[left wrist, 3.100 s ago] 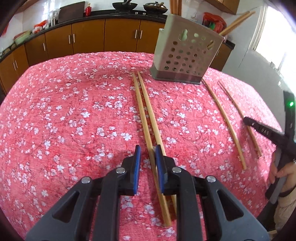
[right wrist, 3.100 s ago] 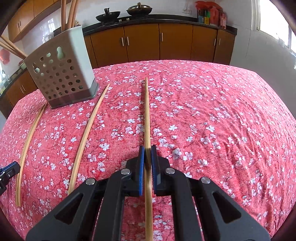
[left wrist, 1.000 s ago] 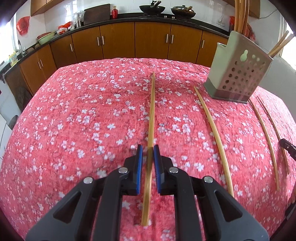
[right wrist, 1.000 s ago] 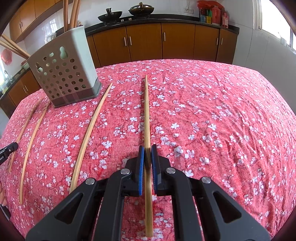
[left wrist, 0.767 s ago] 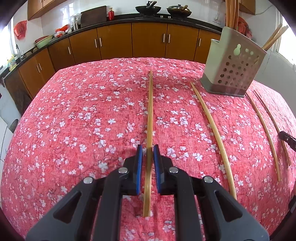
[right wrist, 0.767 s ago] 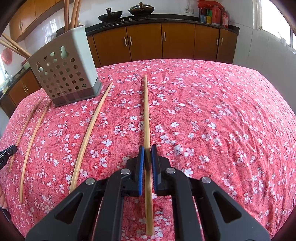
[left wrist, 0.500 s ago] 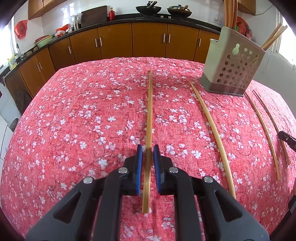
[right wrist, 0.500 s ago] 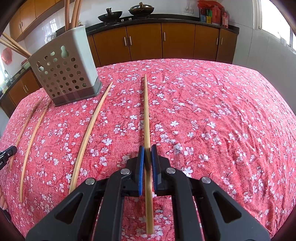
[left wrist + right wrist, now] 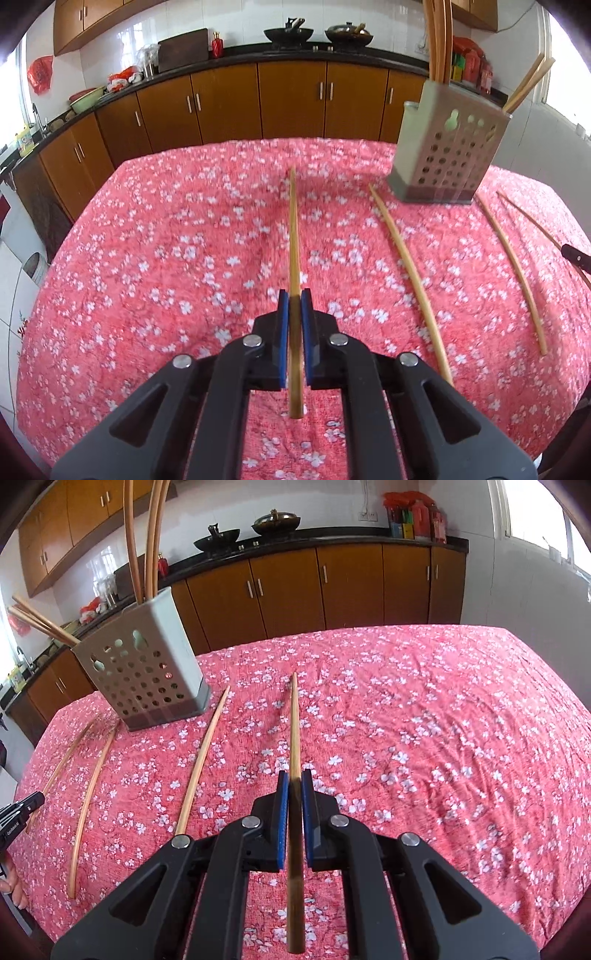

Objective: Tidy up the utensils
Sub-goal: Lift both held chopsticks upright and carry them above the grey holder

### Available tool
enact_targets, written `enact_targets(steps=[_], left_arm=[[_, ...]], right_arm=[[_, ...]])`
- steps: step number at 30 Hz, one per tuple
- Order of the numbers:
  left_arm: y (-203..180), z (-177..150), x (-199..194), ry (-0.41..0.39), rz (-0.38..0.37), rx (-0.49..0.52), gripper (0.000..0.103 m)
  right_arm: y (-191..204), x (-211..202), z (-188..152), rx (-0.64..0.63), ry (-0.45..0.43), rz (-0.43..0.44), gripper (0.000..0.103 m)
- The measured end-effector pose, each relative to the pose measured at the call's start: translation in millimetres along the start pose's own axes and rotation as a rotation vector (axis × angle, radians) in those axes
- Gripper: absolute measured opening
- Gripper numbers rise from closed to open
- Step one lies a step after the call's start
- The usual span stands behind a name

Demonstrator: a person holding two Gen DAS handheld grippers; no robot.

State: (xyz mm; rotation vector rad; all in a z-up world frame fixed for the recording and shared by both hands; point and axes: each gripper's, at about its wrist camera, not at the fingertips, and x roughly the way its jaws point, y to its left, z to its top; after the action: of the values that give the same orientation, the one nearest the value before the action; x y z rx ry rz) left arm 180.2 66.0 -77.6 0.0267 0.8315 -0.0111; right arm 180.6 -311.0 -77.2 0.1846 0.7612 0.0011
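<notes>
My left gripper (image 9: 294, 295) is shut on a bamboo chopstick (image 9: 293, 236) that points forward above the table. My right gripper (image 9: 294, 775) is shut on another bamboo chopstick (image 9: 294, 723), also lifted off the cloth. The grey perforated utensil holder (image 9: 448, 155) stands at the far right in the left wrist view and at the far left in the right wrist view (image 9: 144, 672), with several chopsticks standing in it. Loose chopsticks (image 9: 406, 266) (image 9: 511, 269) lie on the cloth; the right wrist view also shows some of the loose chopsticks (image 9: 201, 760) (image 9: 90, 801).
The table carries a red floral cloth (image 9: 147, 258). Brown kitchen cabinets (image 9: 229, 107) and a dark counter run behind it. The other gripper's tip shows at the left edge of the right wrist view (image 9: 18, 812).
Both grippers have risen with their chopsticks, so the table looks lower and the holder sits higher in view. The left view is blurred by motion.
</notes>
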Motion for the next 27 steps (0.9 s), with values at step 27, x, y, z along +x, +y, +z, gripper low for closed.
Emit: enact_targets(steps=[27], left_arm=[[5, 60, -92, -0.293, -0.078, -0.103, 0.008]], right_arm=[[-1, -64, 38, 0.055, -0.262, 0.052, 0.008]])
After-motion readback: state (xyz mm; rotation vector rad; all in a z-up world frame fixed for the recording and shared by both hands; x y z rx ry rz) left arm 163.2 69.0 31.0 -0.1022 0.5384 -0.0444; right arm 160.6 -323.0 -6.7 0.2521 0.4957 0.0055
